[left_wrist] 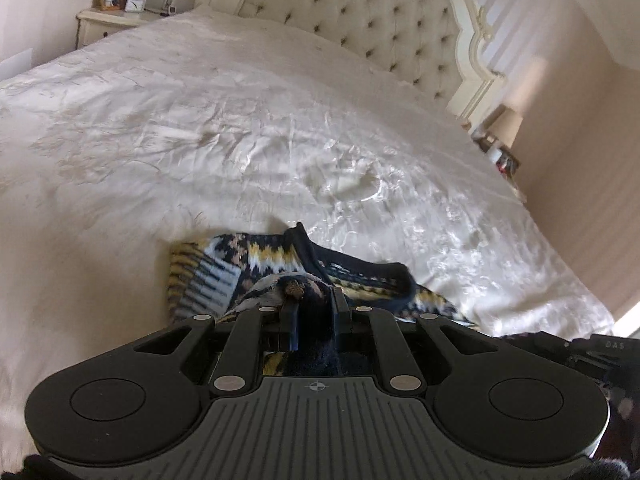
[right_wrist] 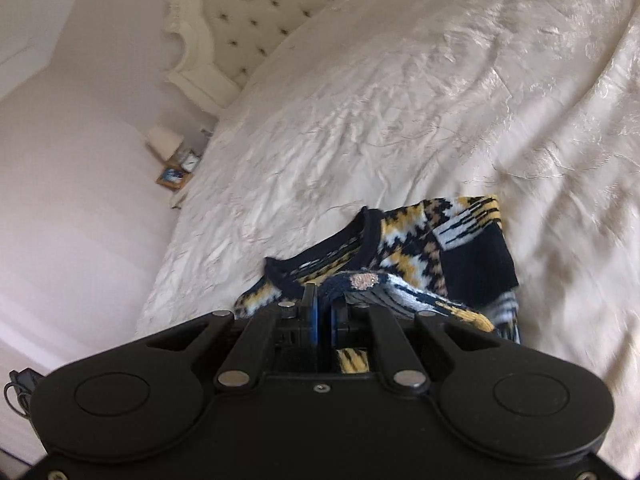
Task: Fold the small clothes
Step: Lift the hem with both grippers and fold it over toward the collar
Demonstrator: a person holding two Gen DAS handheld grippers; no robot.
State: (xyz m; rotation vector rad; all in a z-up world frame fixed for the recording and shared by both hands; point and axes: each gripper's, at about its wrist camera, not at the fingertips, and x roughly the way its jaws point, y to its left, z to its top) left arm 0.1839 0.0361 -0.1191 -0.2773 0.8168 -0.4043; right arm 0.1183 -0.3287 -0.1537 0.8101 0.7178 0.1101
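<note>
A small knitted sweater in navy, yellow, white and beige lies bunched on the white bedspread. My left gripper is shut on a dark fold of the sweater, which fills the gap between its fingers. In the right wrist view the same sweater shows its navy neckline and one navy cuff. My right gripper is shut on a navy edge of the sweater near the neckline. The part of the sweater under both grippers is hidden.
A cream tufted headboard stands at the far end of the bed. A nightstand with a lamp, clock and photo frame is at the far left. Small items sit by the wall on the right.
</note>
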